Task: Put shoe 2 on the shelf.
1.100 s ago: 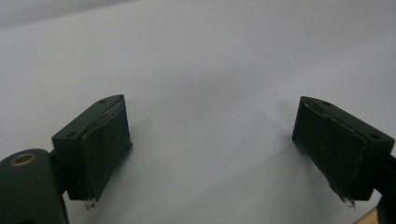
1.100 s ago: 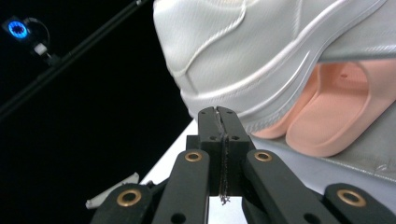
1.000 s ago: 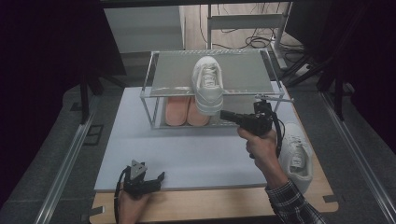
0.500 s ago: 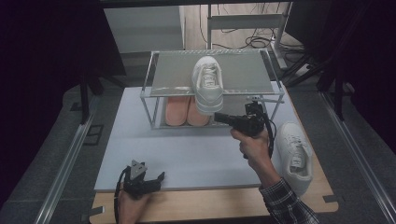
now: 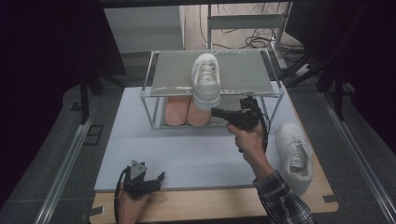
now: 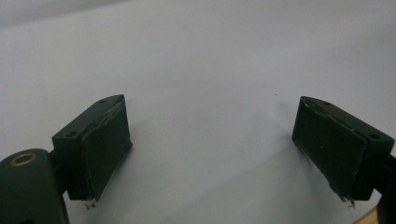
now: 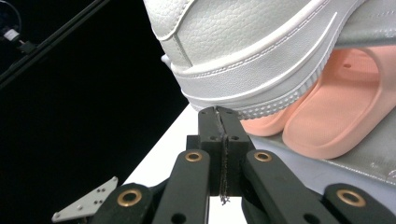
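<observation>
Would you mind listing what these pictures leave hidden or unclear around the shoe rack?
- Pink slippers: high view, their backs hidden under the rack's top shelf.
- White shoe on the rack: right gripper view, cut off by the top edge.
- Right gripper: whether its shut tips touch that shoe's sole cannot be told.
- Left gripper: high view, too small for detail.

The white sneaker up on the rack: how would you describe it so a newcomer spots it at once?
Find the two-tier metal wire rack at the table's far end. On its top shelf stands one white leather lace-up sneaker, toe overhanging the front edge above the pink rubber slides. Its twin, the other white sneaker, lies down on the table at the right.
</observation>
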A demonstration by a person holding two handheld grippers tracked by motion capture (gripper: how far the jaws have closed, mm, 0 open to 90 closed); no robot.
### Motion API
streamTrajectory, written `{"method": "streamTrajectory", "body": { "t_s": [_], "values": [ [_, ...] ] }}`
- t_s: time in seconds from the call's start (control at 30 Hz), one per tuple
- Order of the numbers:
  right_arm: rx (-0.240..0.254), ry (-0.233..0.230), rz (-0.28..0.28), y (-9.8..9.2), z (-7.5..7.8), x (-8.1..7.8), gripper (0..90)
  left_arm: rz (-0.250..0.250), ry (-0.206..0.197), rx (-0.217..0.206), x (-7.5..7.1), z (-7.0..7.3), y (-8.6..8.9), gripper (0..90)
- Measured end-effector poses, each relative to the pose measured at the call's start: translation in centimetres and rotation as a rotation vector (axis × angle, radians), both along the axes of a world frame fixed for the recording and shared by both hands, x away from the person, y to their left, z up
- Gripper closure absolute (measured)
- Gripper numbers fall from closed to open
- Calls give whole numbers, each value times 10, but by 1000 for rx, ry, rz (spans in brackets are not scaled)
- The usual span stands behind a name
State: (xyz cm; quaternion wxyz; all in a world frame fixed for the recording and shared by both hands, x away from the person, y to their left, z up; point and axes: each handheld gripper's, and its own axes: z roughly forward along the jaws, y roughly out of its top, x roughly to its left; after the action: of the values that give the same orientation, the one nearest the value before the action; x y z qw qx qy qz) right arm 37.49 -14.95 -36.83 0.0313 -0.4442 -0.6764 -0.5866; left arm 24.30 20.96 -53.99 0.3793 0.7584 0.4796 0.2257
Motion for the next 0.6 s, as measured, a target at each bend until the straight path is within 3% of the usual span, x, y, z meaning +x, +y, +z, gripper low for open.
{"method": "streamTrajectory", "body": {
  "t_s": [0.23, 0.6],
  "values": [
    [33, 12, -6, 4, -4, 14, 895, 0, 1, 2, 0, 0, 0, 112],
    [10, 6, -21, 9, -2, 22, 895, 1, 1, 2, 0, 0, 0, 112]
  ]
}}
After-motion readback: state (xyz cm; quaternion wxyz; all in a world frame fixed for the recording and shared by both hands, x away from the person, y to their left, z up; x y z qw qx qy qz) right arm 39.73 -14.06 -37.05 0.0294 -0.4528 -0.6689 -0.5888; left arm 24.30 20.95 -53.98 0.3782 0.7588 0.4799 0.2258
